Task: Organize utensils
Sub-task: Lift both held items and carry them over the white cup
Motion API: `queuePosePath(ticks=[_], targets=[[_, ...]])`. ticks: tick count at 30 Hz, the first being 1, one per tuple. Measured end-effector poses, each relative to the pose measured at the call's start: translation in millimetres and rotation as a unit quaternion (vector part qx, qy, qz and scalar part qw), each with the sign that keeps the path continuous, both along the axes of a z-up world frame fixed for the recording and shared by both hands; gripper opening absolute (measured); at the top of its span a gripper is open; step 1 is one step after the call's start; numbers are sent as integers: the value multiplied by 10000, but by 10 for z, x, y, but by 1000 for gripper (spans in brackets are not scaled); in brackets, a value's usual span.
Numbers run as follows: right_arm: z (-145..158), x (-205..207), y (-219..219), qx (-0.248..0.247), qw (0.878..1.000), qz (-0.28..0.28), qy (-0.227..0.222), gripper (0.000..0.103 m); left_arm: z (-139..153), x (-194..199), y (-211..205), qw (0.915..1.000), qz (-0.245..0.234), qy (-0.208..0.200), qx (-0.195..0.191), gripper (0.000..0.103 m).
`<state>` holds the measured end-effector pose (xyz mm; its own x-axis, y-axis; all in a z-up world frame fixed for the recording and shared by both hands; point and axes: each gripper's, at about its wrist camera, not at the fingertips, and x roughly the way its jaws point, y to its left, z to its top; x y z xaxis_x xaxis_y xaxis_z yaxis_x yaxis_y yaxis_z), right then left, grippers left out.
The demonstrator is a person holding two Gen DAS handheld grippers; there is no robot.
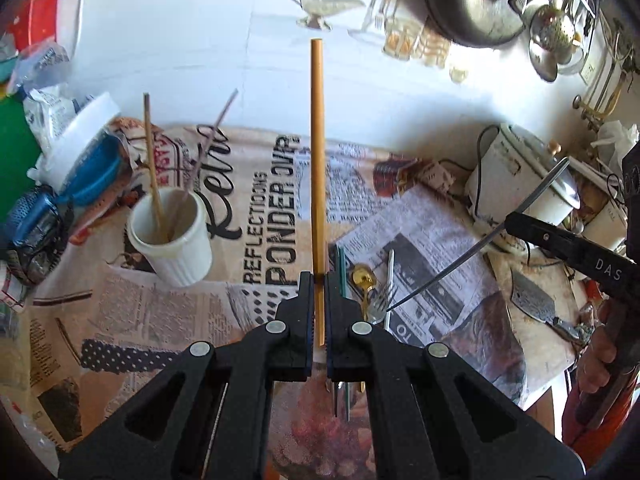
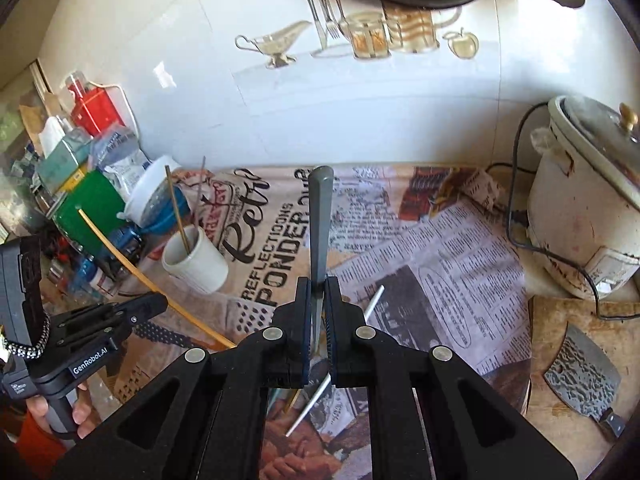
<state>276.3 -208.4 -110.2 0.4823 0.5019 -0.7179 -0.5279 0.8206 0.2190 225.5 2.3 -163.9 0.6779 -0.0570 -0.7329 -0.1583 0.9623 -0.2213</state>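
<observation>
1. Newsprint-covered counter (image 2: 460, 240) against white tiled wall.
2. Left gripper (image 1: 319, 276) clamped on yellow chopstick (image 1: 317, 140), raised above counter.
3. Right gripper (image 2: 319, 280) clamped on grey chopstick (image 2: 320, 216).
4. White cup (image 2: 196, 256) at left, holding two sticks.

Cup (image 2: 196, 262) left of cooker (image 2: 580, 208), seemingly well apart

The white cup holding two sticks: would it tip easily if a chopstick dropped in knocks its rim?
Possibly. The white cup looks small and light, and its two sticks lean far above the rim, raising the weight. Its base looks narrower than its mouth, so a sideways knock could tilt it.
</observation>
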Motion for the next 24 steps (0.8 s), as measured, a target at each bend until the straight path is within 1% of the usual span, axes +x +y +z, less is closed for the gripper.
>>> queuePosePath(ticks=[6,12,19,24], targets=[[208,-20,184,187,9994,156,-258,6,226,-65,152,9995,118,-276,91,2],[389,-65,473,341,9976,367,-487,6,430,-110,388,9981,261,-540,144,2],[545,-113,888,495,9949,616,-627,6,617,-134,718,9959,382,-789,227,2],[592,-123,1214,582,9932,781,-638,6,716,-154,1004,9944,485,-903,270,2]])
